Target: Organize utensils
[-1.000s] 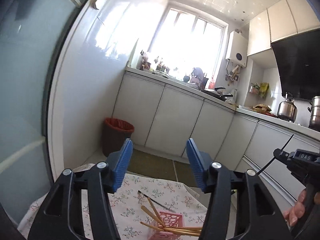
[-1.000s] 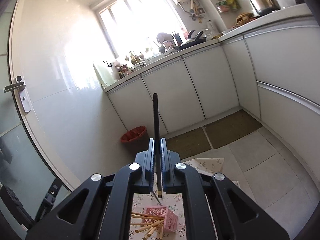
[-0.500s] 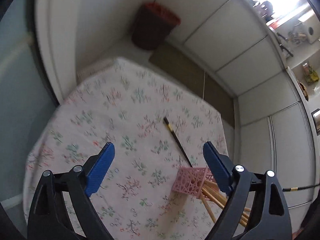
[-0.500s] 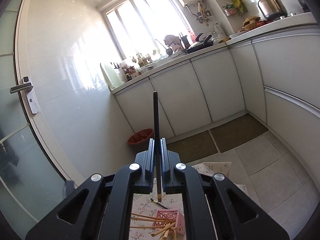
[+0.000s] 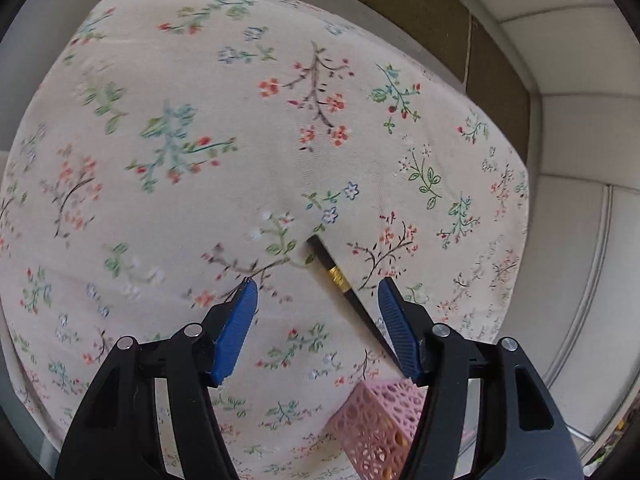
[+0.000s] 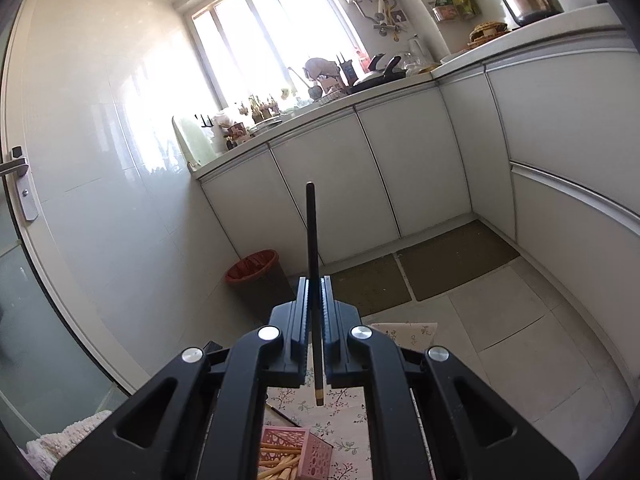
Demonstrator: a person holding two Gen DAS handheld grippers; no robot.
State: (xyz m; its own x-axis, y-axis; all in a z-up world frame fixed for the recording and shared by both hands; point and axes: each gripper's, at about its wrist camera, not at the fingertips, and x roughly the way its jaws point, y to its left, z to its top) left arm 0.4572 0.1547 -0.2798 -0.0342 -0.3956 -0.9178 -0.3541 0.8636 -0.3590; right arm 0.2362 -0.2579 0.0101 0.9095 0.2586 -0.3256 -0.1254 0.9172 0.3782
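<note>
The left gripper (image 5: 316, 296) points down at a desk (image 5: 168, 92) covered with a flowered cloth; its blue fingers (image 5: 236, 320) stand apart and have just been closing, with nothing pressed between them. A black chopstick with a gold band (image 5: 338, 276) lies flat on the cloth in the gap, nearer the right-hand finger and touching neither as far as can be seen; its lower end runs behind that finger toward a pink basket (image 5: 376, 424) (the pierced kind) at the bottom edge. The right gripper (image 6: 316, 320) is clamped on a second black chopstick (image 6: 311, 240), held upright with its pale tip below the fingers; under it the pink basket (image 6: 308, 452) holds several light wooden chopsticks (image 6: 280, 462); beyond stand white cabinets (image 6: 320, 200) and a red bin (image 6: 256, 268) on the floor.
</note>
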